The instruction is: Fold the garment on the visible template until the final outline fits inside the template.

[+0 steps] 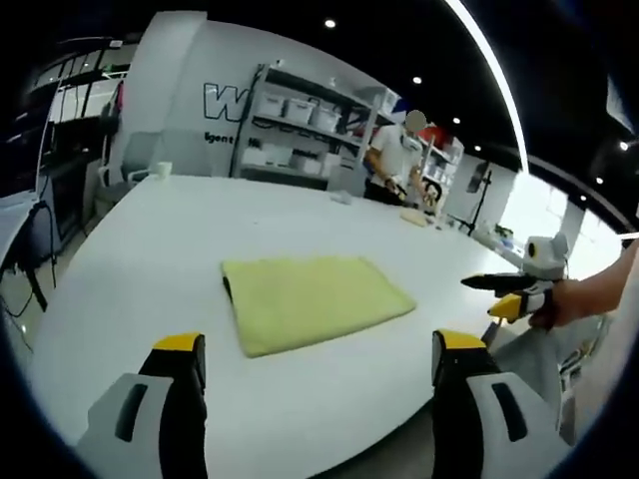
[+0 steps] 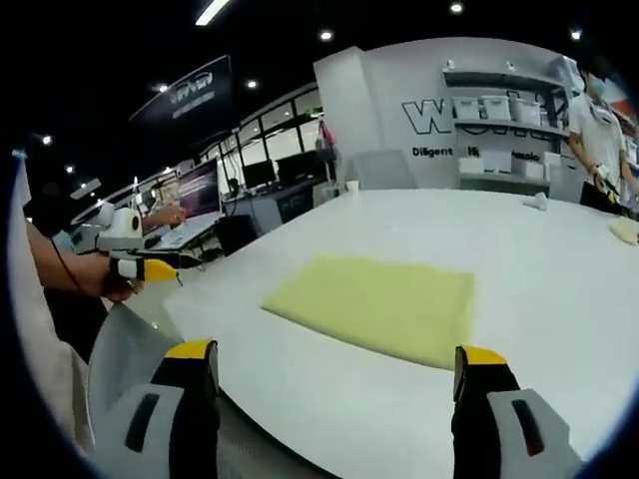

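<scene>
A folded yellow garment (image 1: pixel 315 299) lies flat on the white table (image 1: pixel 150 269), forming a rough rectangle, with a thin dark edge along its left side. My left gripper (image 1: pixel 319 344) hovers open just short of the garment's near edge, nothing between its yellow-tipped jaws. In the right gripper view the same garment (image 2: pixel 379 304) lies ahead, and my right gripper (image 2: pixel 334 354) is open and held off the table's near edge. Each gripper shows in the other's view, held by a hand beyond the table edge: the right gripper (image 1: pixel 509 294) and the left gripper (image 2: pixel 145 267).
A person (image 1: pixel 399 155) stands at the table's far end by shelves of white boxes (image 1: pixel 300 110). A white cup (image 1: pixel 163 170) and small items (image 1: pixel 414 217) sit on the far part of the table. Desks with monitors (image 2: pixel 260 175) stand beyond.
</scene>
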The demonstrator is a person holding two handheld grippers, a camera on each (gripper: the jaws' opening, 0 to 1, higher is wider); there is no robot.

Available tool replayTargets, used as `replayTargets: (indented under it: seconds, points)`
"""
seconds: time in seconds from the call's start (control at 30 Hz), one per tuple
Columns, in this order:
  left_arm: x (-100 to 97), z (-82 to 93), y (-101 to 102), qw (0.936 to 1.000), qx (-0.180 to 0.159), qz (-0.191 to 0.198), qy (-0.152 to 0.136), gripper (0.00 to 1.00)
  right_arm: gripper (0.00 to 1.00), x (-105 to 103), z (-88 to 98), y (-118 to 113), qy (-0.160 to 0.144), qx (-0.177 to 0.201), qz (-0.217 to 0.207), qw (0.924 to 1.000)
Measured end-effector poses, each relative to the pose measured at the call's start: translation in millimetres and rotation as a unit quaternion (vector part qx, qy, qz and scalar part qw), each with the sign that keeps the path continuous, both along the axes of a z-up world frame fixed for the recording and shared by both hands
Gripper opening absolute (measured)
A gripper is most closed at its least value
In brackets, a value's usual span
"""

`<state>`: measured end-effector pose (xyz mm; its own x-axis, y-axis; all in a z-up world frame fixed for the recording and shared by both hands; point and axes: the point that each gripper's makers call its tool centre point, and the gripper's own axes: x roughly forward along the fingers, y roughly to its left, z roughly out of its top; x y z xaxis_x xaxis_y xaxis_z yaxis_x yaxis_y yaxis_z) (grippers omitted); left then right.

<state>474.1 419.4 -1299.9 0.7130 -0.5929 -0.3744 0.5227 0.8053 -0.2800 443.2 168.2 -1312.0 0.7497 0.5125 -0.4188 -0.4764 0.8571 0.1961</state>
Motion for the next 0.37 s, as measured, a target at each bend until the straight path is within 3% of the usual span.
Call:
replayTargets:
  seconds: [0.37]
  points:
    - [-3.6,-3.4,-1.4,0.9999,0.009,-0.006,0.011,0.89,0.97,-1.7,0.0,5.4,0.006,0.007,0.021,0.9997]
